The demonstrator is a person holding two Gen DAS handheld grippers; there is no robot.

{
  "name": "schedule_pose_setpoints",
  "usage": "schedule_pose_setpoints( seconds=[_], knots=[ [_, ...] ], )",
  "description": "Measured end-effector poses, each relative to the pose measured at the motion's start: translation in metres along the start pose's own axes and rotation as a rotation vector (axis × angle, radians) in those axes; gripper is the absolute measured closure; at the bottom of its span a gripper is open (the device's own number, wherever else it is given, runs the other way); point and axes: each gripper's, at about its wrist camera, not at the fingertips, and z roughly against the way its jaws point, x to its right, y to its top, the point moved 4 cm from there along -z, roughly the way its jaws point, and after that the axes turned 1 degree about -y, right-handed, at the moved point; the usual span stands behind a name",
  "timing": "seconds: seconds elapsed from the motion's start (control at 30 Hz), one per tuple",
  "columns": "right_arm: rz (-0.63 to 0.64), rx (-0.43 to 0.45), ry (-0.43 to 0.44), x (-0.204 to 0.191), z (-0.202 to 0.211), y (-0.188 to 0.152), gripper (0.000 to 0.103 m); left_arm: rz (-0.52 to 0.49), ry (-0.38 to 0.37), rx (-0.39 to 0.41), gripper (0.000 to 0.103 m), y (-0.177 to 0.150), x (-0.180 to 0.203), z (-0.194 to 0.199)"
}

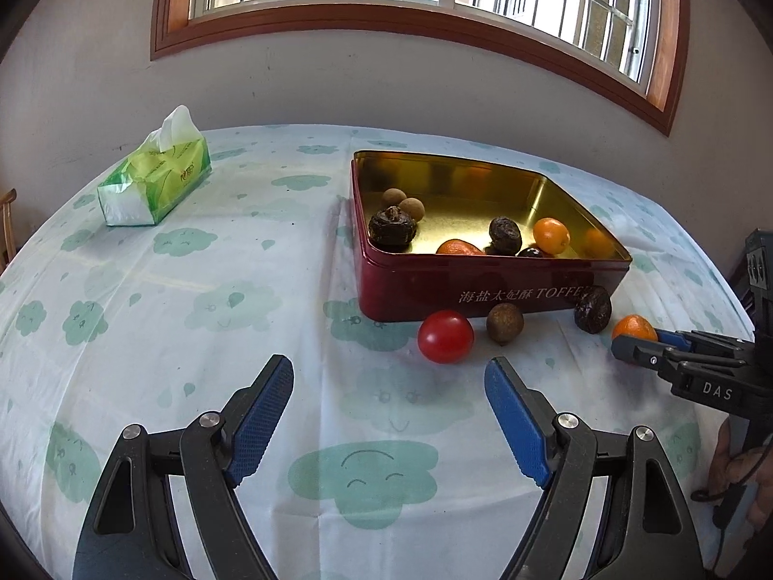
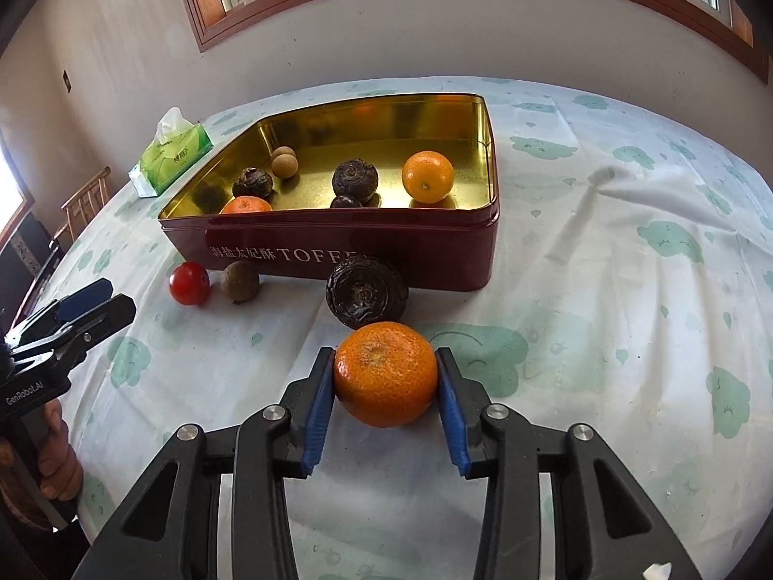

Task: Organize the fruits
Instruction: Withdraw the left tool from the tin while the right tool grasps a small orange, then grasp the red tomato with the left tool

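A red toffee tin (image 1: 483, 292) (image 2: 435, 261) with a gold inside holds several fruits: oranges, dark round fruits and small brown ones. In front of it on the cloth lie a red tomato (image 1: 445, 337) (image 2: 189, 283), a small brown fruit (image 1: 504, 323) (image 2: 240, 281) and a dark ridged fruit (image 1: 593, 309) (image 2: 365, 291). My right gripper (image 2: 385, 374) (image 1: 628, 345) is shut on an orange (image 2: 385, 373) (image 1: 634, 327) resting on the cloth. My left gripper (image 1: 389, 386) (image 2: 96, 299) is open and empty, just short of the tomato.
A green tissue pack (image 1: 154, 179) (image 2: 170, 154) sits at the back left. The table carries a pale cloth with green cloud prints (image 1: 193, 314). A wall and window are behind. A wooden chair (image 2: 84, 203) stands to the left.
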Motion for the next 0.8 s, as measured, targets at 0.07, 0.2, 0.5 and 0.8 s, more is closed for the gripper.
schedule_pose_setpoints(
  seconds=[0.07, 0.2, 0.5, 0.8],
  knots=[
    [-0.084, 0.004, 0.018, 0.015, 0.000, 0.000, 0.066, -0.038, -0.011, -0.016, 0.021, 0.003, 0.008, -0.003],
    [-0.160, 0.012, 0.040, 0.028, 0.001, 0.000, 0.066, -0.114, 0.007, -0.019, 0.021, 0.014, 0.023, -0.012],
    [-0.153, 0.014, 0.057, 0.027, -0.001, 0.001, 0.064, -0.028, -0.012, -0.113, 0.041, 0.019, 0.013, -0.046],
    [-0.133, 0.010, 0.039, 0.025, -0.002, 0.001, 0.063, -0.011, -0.017, -0.134, 0.072, 0.016, 0.018, -0.056]
  ],
)
